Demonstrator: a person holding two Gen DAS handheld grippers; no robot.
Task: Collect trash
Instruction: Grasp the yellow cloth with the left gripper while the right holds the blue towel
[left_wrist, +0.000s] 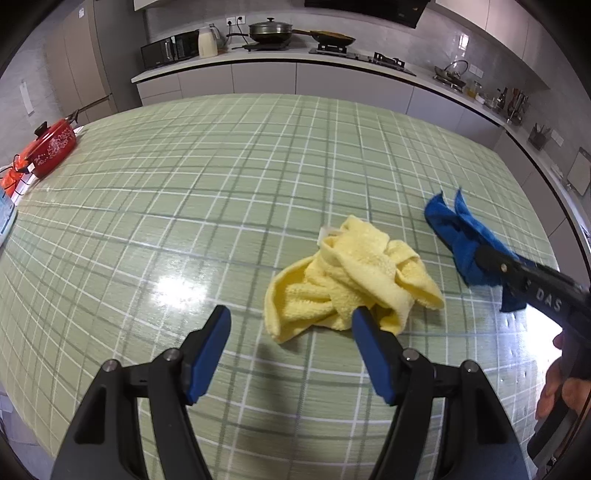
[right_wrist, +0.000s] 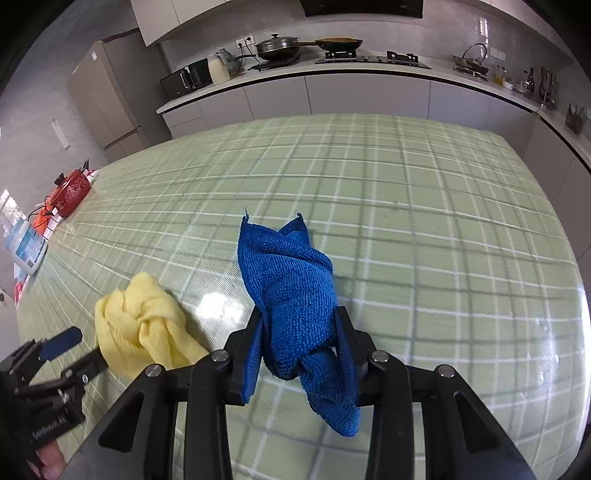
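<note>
Right now your right gripper (right_wrist: 300, 350) has its two blue pads pressed into the bunched blue cloth (right_wrist: 291, 291), low in the centre of the right wrist view. One end of the cloth rises past the fingertips toward the middle of the frame, ending in two small points; the other end hangs down between the black arms toward the bottom edge. In the left wrist view the same gripper comes in from the right edge, with the cloth bunched around its tip, and part of your hand (left_wrist: 561, 384) shows at the lower right.

Your left gripper (left_wrist: 291, 314) has its jaws standing apart with nothing between them, at the bottom centre of the left wrist view. Its right fingertip (left_wrist: 360, 314) overlaps the lower edge of the crumpled yellow cloth (left_wrist: 351, 273); whether it touches the fabric you cannot tell from here. That cloth lies on the green checked tablecloth (left_wrist: 221, 184), just right of centre in that frame, and at the lower left of the right wrist view.

A red pot (left_wrist: 51, 147) with a black knob sits at the table's edge, at the left of the left wrist frame.
</note>
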